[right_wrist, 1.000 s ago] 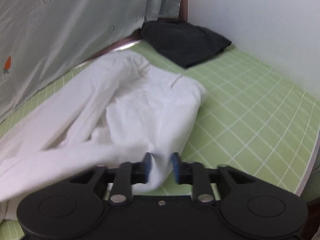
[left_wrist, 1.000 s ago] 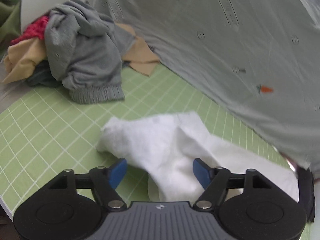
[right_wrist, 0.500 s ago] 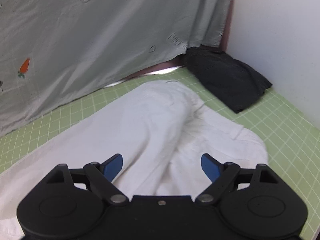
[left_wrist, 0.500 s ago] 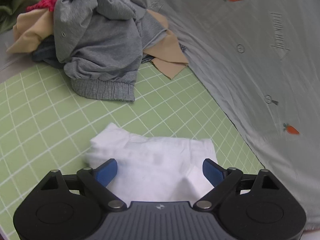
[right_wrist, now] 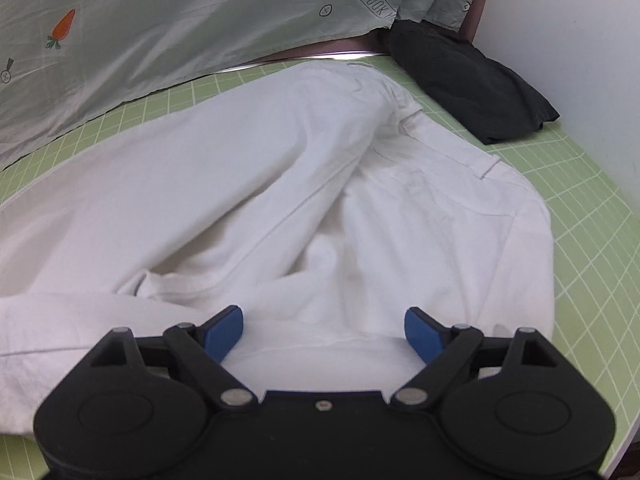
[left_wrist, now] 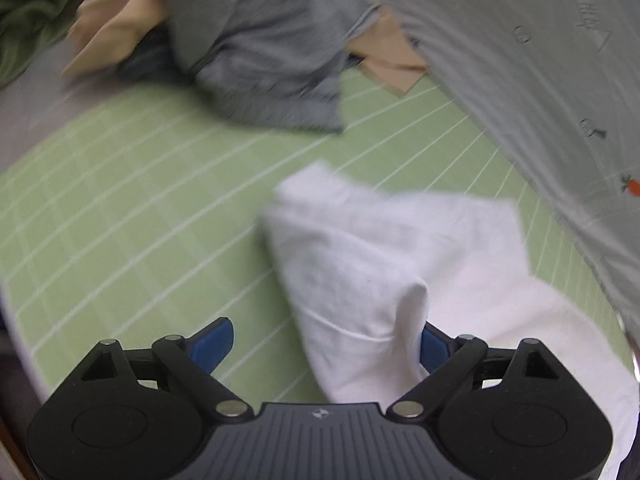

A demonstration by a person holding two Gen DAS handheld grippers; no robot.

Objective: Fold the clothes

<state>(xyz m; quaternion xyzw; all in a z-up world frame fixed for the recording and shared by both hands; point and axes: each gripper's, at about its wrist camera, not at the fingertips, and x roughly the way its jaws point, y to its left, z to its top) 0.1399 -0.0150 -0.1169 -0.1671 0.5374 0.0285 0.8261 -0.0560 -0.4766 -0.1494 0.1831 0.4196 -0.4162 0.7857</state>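
White trousers point(right_wrist: 304, 184) lie spread on the green grid mat point(right_wrist: 592, 216), waist toward the far right. My right gripper point(right_wrist: 324, 330) is open just above the cloth near the seat, holding nothing. In the left wrist view the trouser leg ends point(left_wrist: 384, 256) lie bunched on the mat point(left_wrist: 120, 216). My left gripper point(left_wrist: 322, 342) is open, with a fold of the white cloth between the jaws and hiding part of the right fingertip point(left_wrist: 434, 346).
A pile of unfolded clothes, grey point(left_wrist: 264, 52), tan point(left_wrist: 116, 40) and red, sits at the far left. A folded black garment point(right_wrist: 468, 80) lies at the far right corner by a white wall. A pale carrot-print sheet point(right_wrist: 168, 28) hangs along the back.
My right gripper has let go of the trousers and opened, then dropped closer to the cloth. My left gripper stayed open and shifted left, so the leg ends now sit to its right.
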